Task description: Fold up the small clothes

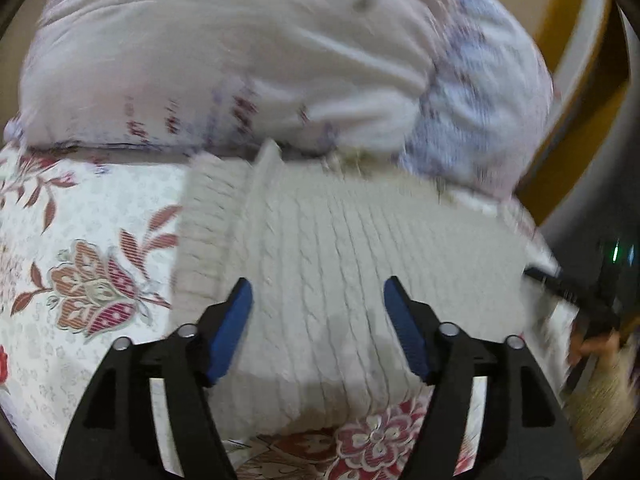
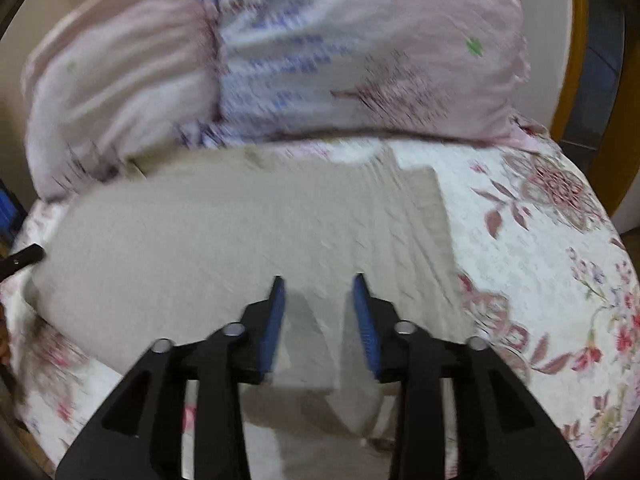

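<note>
A cream cable-knit sweater (image 1: 340,248) lies flat on a floral bedspread (image 1: 80,240), its ribbed edge toward the left. My left gripper (image 1: 318,292) hovers over its near part, jaws wide open and empty. In the right wrist view the same sweater (image 2: 240,232) spreads across the bedspread (image 2: 540,260), blurred. My right gripper (image 2: 319,286) is above its near right part, jaws open with a narrower gap, nothing between them. The other gripper's black tip (image 2: 24,258) shows at the left edge.
Large pale pink pillows (image 1: 240,60) with blue and red print lie just behind the sweater, also in the right wrist view (image 2: 320,48). A yellow-brown wooden frame (image 1: 576,60) stands at the far right. The right gripper and hand (image 1: 588,320) show at the right edge.
</note>
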`<state>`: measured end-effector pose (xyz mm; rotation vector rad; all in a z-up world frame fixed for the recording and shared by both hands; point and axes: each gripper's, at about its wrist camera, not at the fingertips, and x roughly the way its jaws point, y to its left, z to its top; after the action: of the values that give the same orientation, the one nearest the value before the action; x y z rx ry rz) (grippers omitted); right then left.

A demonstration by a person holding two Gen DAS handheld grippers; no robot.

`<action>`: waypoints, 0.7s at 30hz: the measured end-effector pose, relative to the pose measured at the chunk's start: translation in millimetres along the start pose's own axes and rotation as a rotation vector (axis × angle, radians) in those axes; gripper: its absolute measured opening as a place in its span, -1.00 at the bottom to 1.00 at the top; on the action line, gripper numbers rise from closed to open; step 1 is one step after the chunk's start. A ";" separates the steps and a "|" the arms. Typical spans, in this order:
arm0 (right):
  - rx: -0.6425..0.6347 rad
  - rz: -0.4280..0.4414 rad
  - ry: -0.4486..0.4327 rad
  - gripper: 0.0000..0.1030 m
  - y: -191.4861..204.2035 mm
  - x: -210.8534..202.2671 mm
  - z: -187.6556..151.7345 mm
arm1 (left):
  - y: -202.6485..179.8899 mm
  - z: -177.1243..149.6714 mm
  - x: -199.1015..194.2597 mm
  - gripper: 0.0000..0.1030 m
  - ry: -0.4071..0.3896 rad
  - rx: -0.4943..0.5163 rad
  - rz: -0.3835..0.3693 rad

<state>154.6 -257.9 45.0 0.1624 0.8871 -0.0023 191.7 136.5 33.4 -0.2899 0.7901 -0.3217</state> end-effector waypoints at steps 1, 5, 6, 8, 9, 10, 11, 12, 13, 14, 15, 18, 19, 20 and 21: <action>-0.013 0.022 -0.016 -0.11 8.8 -0.3 3.2 | 9.5 4.9 -5.4 0.47 -0.024 -0.056 -0.014; -0.072 0.076 -0.009 -0.10 44.7 11.8 13.4 | 45.1 18.4 -12.3 0.51 -0.048 -0.250 -0.058; -0.082 0.087 -0.007 -0.10 51.1 14.5 14.7 | 52.4 20.1 -12.0 0.51 -0.050 -0.289 -0.065; -0.113 0.110 -0.008 -0.10 71.6 21.1 18.0 | 66.4 22.4 -10.0 0.51 -0.052 -0.366 -0.071; -0.124 0.115 -0.010 -0.10 78.7 23.8 19.6 | 71.7 23.5 -7.6 0.51 -0.049 -0.397 -0.074; -0.134 0.122 -0.012 -0.10 87.5 27.9 22.0 | 77.5 23.2 -4.1 0.51 -0.041 -0.437 -0.086; -0.137 0.126 -0.011 -0.10 91.8 30.3 23.2 | 80.9 23.7 -2.1 0.51 -0.034 -0.461 -0.096; -0.137 0.130 -0.010 -0.10 97.2 33.9 25.2 | 82.2 23.3 1.1 0.51 -0.027 -0.479 -0.103; -0.137 0.130 -0.008 -0.10 100.5 36.1 25.9 | 82.9 22.4 5.4 0.51 -0.017 -0.493 -0.107; -0.142 0.125 0.002 -0.10 104.4 41.3 26.2 | 83.0 23.6 8.6 0.51 -0.010 -0.498 -0.109; -0.149 0.112 0.031 -0.08 108.2 48.1 24.2 | 82.9 22.8 11.3 0.51 -0.005 -0.503 -0.113; -0.192 0.063 0.039 -0.04 116.9 58.8 15.5 | 81.6 20.6 19.6 0.51 0.015 -0.519 -0.118; -0.198 0.055 0.036 -0.04 118.3 58.3 14.8 | 80.9 20.7 21.8 0.51 0.014 -0.520 -0.123; -0.191 0.056 0.038 -0.04 118.0 58.5 15.0 | 80.6 20.6 22.0 0.51 0.012 -0.514 -0.120; -0.183 0.062 0.040 -0.04 116.3 58.8 14.8 | 79.9 21.3 22.6 0.51 0.014 -0.511 -0.120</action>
<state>211.3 -141.3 25.1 0.0187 0.9171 0.1398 236.0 203.5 3.4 -0.8179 0.8634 -0.2297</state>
